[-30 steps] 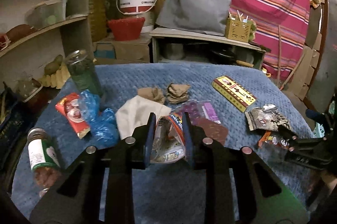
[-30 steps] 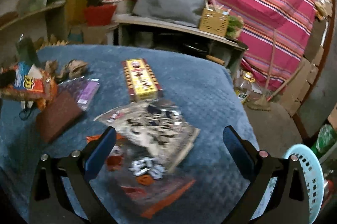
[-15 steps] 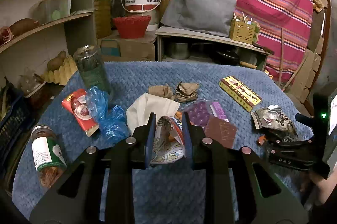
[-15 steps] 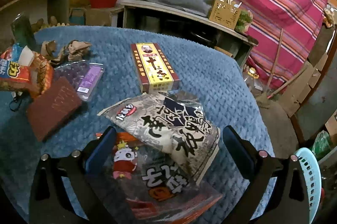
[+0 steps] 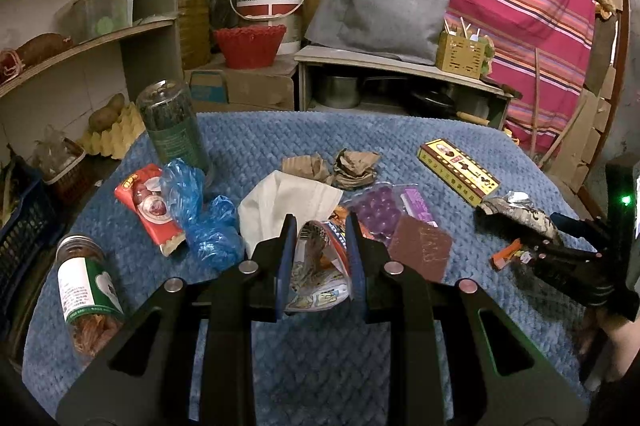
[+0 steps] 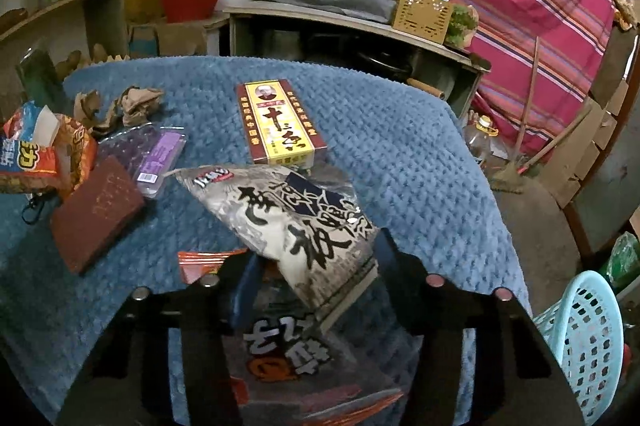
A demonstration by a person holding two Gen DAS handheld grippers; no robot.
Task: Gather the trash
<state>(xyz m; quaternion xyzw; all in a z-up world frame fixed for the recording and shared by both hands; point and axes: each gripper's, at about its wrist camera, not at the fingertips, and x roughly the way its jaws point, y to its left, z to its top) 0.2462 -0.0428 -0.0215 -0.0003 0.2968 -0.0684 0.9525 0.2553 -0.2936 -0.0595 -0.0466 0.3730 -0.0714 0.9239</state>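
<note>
My left gripper [image 5: 318, 258] is shut on a crumpled snack wrapper [image 5: 316, 266] and holds it above the blue table cover [image 5: 260, 142]; the wrapper also shows at the left of the right wrist view [image 6: 44, 154]. My right gripper [image 6: 312, 266] has its jaws closed in around a grey printed snack bag [image 6: 296, 214] that lies over an orange wrapper [image 6: 288, 358]. The right gripper also shows at the right of the left wrist view [image 5: 560, 250]. Loose trash lies between them: a white tissue [image 5: 280, 202], crumpled brown paper [image 5: 352, 166], a blue plastic bag [image 5: 200, 214].
A yellow-red box [image 6: 276, 122], a brown pad [image 6: 96, 210] and a purple pack [image 6: 156, 154] lie on the table. Two jars [image 5: 86, 290] [image 5: 172, 126] and a red packet [image 5: 148, 206] are on the left. A light blue basket [image 6: 584, 338] stands on the floor at the right.
My right gripper moved forward over the grey bag and orange wrapper, and its jaws narrowed around them. My left gripper kept its hold and stayed nearly in place.
</note>
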